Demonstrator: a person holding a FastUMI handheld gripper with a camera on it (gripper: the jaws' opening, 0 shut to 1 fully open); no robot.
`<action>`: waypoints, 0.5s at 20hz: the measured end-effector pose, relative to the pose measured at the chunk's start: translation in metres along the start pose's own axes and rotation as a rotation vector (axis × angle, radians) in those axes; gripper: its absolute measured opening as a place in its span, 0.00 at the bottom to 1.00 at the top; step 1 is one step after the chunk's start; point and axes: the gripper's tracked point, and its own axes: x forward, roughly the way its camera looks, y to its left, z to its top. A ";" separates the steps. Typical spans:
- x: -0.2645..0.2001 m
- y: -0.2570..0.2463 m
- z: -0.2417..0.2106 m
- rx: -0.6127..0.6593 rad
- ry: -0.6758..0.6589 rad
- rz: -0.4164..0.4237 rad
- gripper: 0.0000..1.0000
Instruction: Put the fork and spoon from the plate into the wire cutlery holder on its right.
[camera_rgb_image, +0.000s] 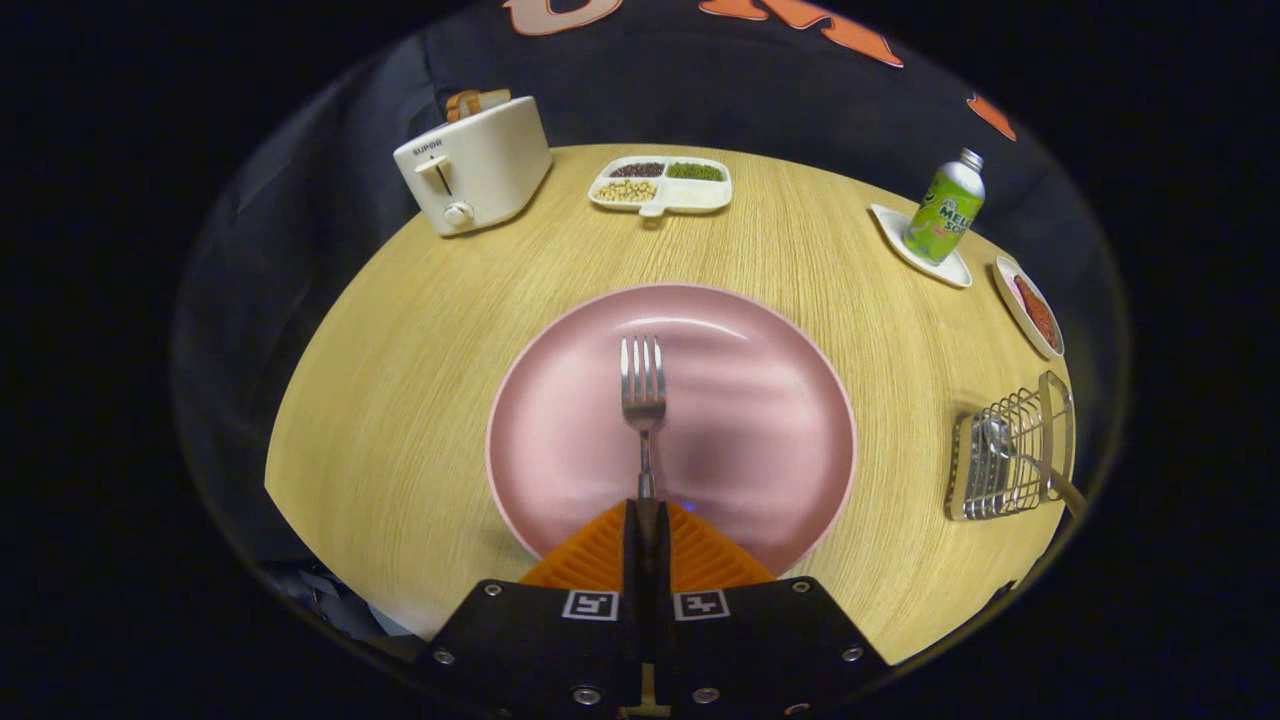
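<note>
1. My gripper (646, 512) has its two fingers pressed together on the handle of the fork (643, 395); the lower part of the handle is hidden between them.
2. The fork's tines point away from me, over the middle of the pink plate (780, 330). I cannot tell whether the tines touch the plate or hang just above it.
3. The plate's near rim is covered by my fingers.
4. The wire cutlery holder (1010, 455) stands on the wooden table (400, 400) well to the right of the plate. The spoon (1010, 445) seems to be already in it, its bowl behind the wires and its handle sticking out toward the table's edge, but the bars make it hard to read.
5. Beyond the plate: a white toaster (475, 165) with bread in its slot, a divided dish (662, 184) of beans, and a green bottle (946, 208) on a white coaster (920, 250).
6. A small dish (1030, 306) of something red sits past the bottle, squeezed by distortion.
</note>
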 end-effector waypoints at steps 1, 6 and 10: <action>-0.006 -0.005 0.005 0.002 -0.025 -0.002 0.06; -0.044 -0.042 0.034 0.045 -0.138 -0.019 0.05; -0.081 -0.075 0.049 0.098 -0.227 -0.056 0.06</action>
